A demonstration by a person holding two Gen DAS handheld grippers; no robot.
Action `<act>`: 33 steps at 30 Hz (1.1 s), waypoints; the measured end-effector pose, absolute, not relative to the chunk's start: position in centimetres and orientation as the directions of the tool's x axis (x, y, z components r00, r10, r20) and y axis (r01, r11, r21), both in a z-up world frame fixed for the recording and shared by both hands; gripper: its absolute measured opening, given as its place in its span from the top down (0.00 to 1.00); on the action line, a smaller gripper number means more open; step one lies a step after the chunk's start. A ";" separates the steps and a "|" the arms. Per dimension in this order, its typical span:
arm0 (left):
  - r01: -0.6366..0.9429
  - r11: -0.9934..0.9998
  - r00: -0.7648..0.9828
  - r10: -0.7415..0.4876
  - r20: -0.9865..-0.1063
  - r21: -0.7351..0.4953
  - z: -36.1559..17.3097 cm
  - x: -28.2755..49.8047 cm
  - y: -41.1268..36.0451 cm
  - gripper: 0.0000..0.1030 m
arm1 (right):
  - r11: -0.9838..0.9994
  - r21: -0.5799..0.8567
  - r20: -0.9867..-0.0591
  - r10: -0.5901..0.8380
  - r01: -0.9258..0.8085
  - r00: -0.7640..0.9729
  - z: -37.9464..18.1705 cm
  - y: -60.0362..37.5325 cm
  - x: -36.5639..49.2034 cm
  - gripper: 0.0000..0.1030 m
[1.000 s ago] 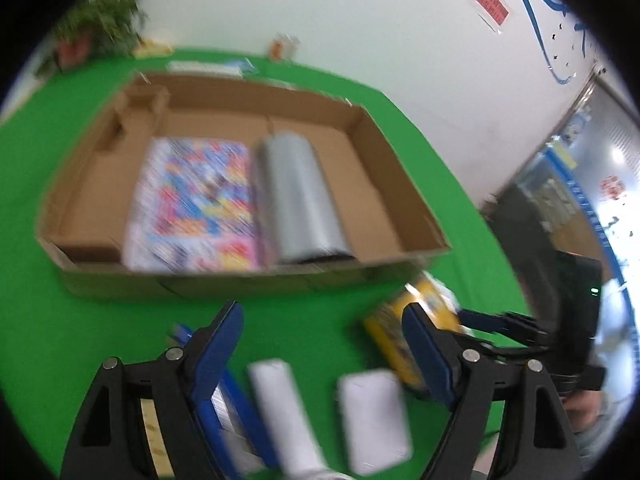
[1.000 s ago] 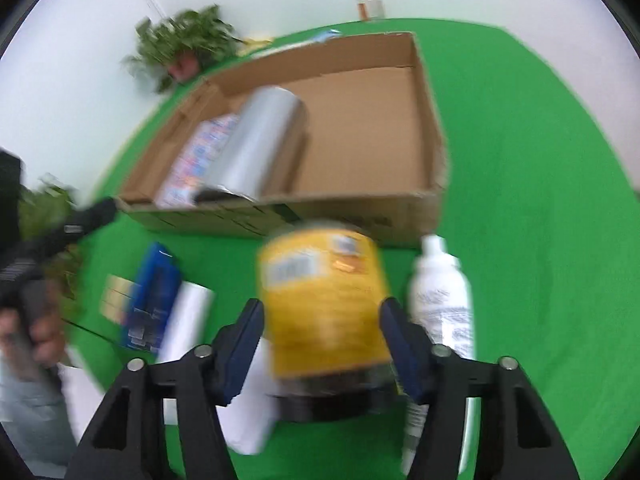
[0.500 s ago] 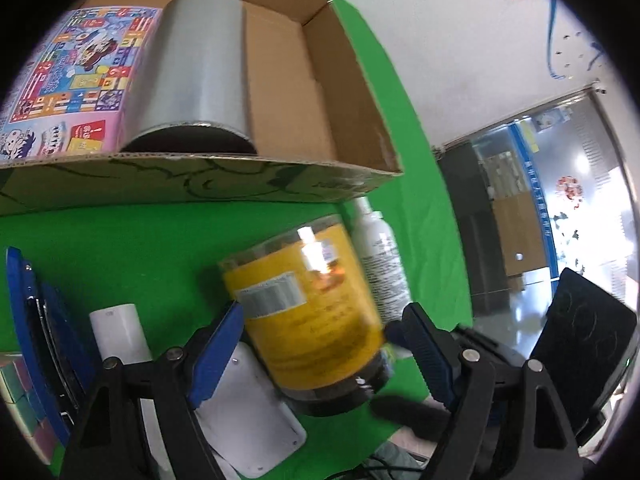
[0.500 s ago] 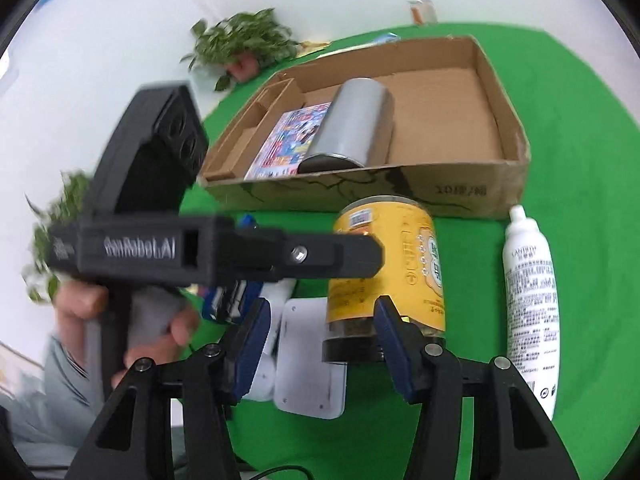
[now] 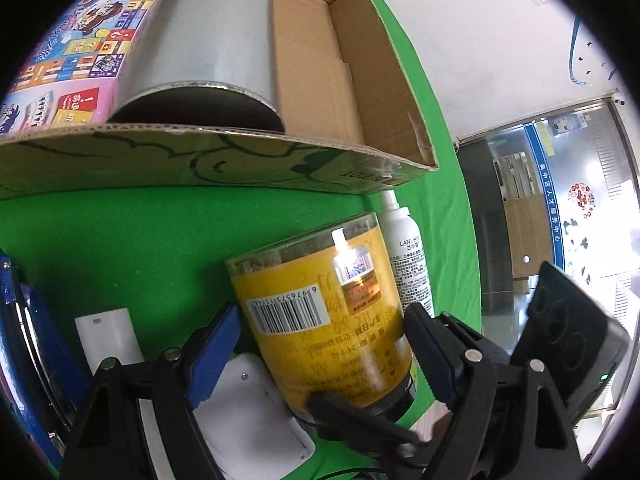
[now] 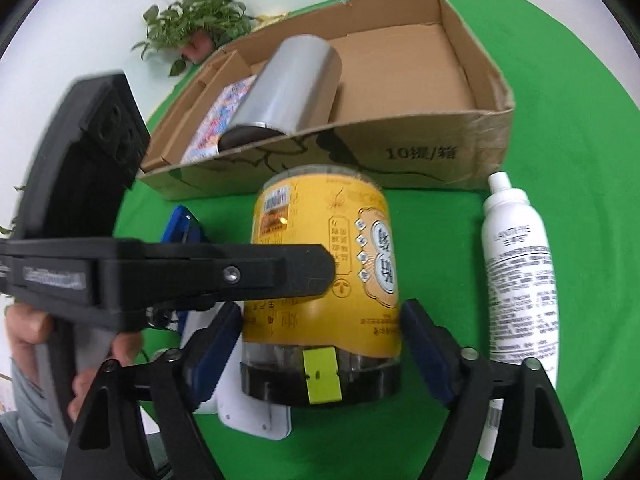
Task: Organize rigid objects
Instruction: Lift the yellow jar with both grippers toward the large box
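left wrist: our left tongs (image 5: 320,344) stand apart around the yellow jar (image 5: 320,320), pads just beside its sides, not pressing; jar lies on the green table (image 5: 120,236), cardboard box (image 5: 240,160) at 12 o'clock, white spray bottle (image 5: 404,256) at 2.
right wrist: our right tongs (image 6: 320,344) just opened, apart with the jar between; bottle (image 6: 516,272) at 3 o'clock.

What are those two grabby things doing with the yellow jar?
A person holds a tool in each hand, tidying things into the cardboard box. The right tool has just been opening its jaws, with the yellow jar between them. The left tool also straddles the jar, open. A silver can already lies in the box.
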State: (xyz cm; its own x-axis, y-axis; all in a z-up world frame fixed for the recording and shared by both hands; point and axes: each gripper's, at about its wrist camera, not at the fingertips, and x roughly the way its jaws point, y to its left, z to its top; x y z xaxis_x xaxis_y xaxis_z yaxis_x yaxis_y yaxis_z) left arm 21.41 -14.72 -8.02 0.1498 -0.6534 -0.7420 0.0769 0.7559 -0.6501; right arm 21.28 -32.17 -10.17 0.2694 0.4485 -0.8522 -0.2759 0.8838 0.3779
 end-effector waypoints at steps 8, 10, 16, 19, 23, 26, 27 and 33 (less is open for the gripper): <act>0.135 0.772 0.190 -0.635 -0.749 -0.621 -7.1 20.4 -15.1 0.21 | 0.900 0.334 -0.859 0.413 -0.281 0.301 -10.2 -31.3 20.3 0.19; 0.171 0.782 0.226 -0.623 -0.749 -0.599 -6.0 19.7 -15.4 0.21 | 0.899 0.333 -0.852 0.416 -0.285 0.318 -9.6 -31.4 20.3 0.20; 0.228 0.784 0.326 -0.620 -0.713 -0.577 -1.9 19.1 -14.8 0.21 | 0.898 0.316 -0.804 0.425 -0.307 0.416 -6.1 -31.3 19.3 0.20; 0.266 0.788 0.372 -0.615 -0.695 -0.555 0.8 19.5 -14.6 0.21 | 0.897 0.295 -0.768 0.428 -0.330 0.477 -3.6 -31.0 19.3 0.19; 0.330 0.795 0.414 -0.607 -0.678 -0.509 4.6 21.1 -14.8 0.21 | 0.899 0.261 -0.733 0.422 -0.353 0.534 0.0 -31.1 20.4 0.20; 0.368 0.794 0.429 -0.606 -0.670 -0.484 7.3 23.3 -15.5 0.21 | 0.904 0.244 -0.708 0.413 -0.350 0.573 2.7 -31.6 21.9 0.20; 0.377 0.798 0.433 -0.601 -0.672 -0.470 8.1 24.1 -15.7 0.21 | 0.905 0.246 -0.700 0.414 -0.348 0.582 3.6 -31.7 22.7 0.20; 0.389 0.825 0.438 -0.557 -0.705 -0.410 10.9 28.4 -16.5 0.21 | 0.889 0.333 -0.694 0.457 -0.315 0.557 7.0 -32.9 27.8 0.20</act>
